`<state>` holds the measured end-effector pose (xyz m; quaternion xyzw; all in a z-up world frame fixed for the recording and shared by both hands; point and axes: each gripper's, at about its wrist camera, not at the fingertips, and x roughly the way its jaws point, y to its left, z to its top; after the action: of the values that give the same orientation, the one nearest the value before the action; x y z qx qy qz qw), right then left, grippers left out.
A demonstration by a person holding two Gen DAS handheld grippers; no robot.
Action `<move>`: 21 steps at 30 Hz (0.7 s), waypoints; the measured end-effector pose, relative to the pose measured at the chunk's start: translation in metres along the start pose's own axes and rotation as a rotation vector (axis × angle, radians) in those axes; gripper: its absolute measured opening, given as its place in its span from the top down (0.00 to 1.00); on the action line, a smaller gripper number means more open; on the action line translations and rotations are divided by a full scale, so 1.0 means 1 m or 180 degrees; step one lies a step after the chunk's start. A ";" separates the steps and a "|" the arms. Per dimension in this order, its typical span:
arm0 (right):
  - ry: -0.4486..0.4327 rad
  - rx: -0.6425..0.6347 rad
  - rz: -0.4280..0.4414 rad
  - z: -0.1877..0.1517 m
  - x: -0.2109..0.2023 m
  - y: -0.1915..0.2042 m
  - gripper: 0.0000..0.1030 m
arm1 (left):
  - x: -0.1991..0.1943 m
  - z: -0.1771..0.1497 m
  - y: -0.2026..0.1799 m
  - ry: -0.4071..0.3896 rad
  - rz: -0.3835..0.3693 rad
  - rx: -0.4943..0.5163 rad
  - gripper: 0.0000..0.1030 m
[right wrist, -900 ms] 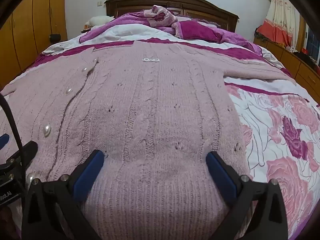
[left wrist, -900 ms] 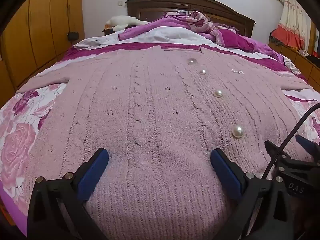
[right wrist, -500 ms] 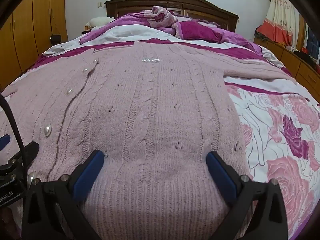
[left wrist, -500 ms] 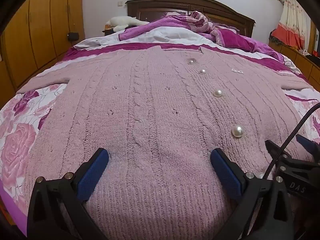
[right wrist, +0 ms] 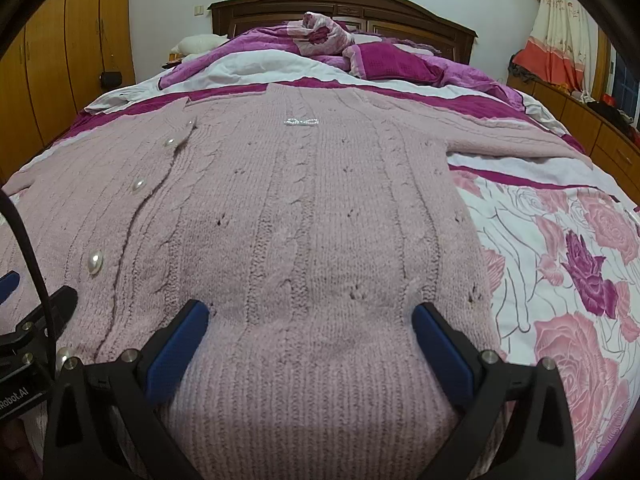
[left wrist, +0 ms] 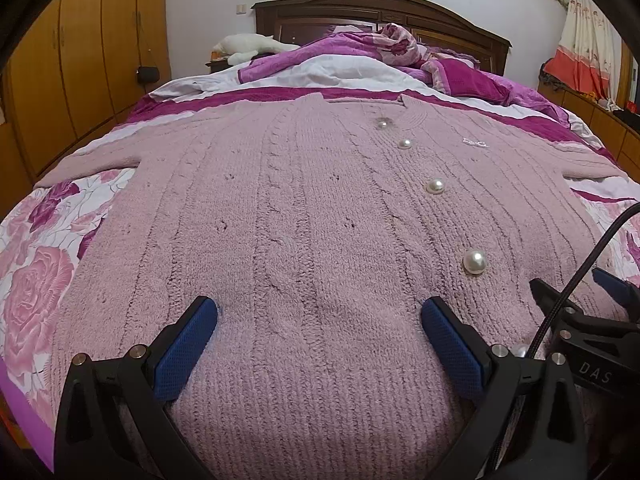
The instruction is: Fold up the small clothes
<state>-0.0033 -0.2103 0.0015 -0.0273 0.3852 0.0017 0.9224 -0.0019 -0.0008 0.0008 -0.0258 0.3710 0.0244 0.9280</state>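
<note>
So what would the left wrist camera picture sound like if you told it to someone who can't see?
A pink knitted cardigan with pearl buttons lies spread flat on a rose-patterned bedsheet. The open left gripper hovers over its hem, holding nothing, with the right gripper beside it.

Both wrist views low over cardigan (left wrist: pixel 304 240)
</note>
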 end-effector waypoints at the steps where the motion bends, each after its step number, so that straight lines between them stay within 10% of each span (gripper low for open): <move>1: -0.0001 0.0001 0.0000 0.000 0.000 0.000 0.00 | 0.000 0.000 0.000 0.0000 0.0001 0.0000 0.17; 21: -0.0003 0.0008 0.0005 0.000 0.001 0.000 0.00 | 0.000 0.001 0.001 -0.0002 -0.0001 -0.0007 0.17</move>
<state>-0.0027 -0.2108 0.0009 -0.0259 0.3847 0.0019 0.9227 -0.0010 0.0003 0.0018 -0.0269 0.3707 0.0246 0.9280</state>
